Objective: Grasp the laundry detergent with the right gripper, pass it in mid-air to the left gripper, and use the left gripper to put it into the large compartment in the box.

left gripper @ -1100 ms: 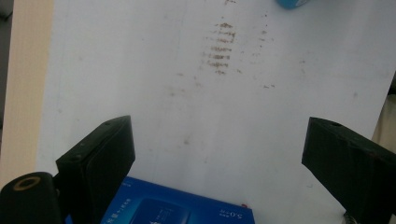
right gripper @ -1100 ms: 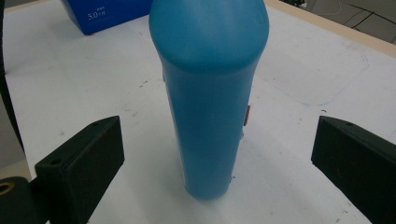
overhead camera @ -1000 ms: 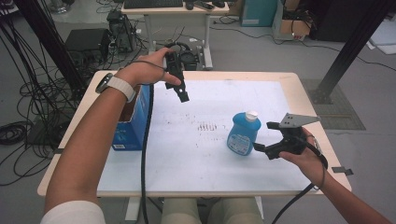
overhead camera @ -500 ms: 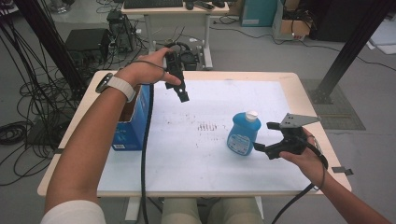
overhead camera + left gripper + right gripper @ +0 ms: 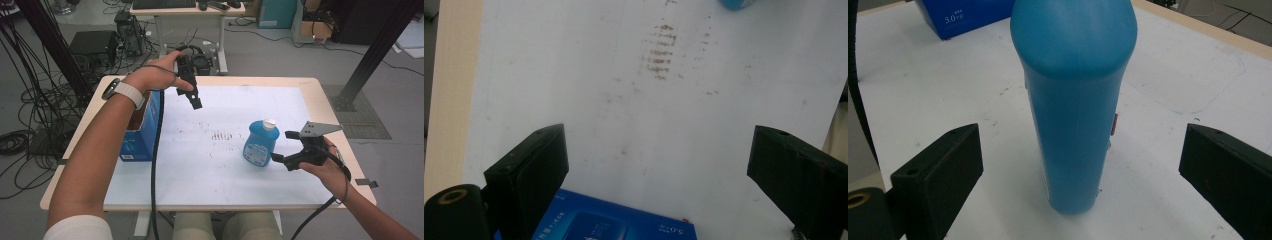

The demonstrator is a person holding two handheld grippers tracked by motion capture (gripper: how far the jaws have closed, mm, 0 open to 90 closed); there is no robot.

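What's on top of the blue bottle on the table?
A white cap sits on top of the blue bottle, seen from the high view. In the right gripper view the bottle's upper end runs off the frame, so the cap is hidden there.

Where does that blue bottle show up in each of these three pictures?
High view: the blue bottle stands right of centre on the white table top, just left of the right tongs.
Left gripper view: a sliver of it at the top edge.
Right gripper view: centre, upright.
Shared landmark: the blue box.

Open left claw above blue box
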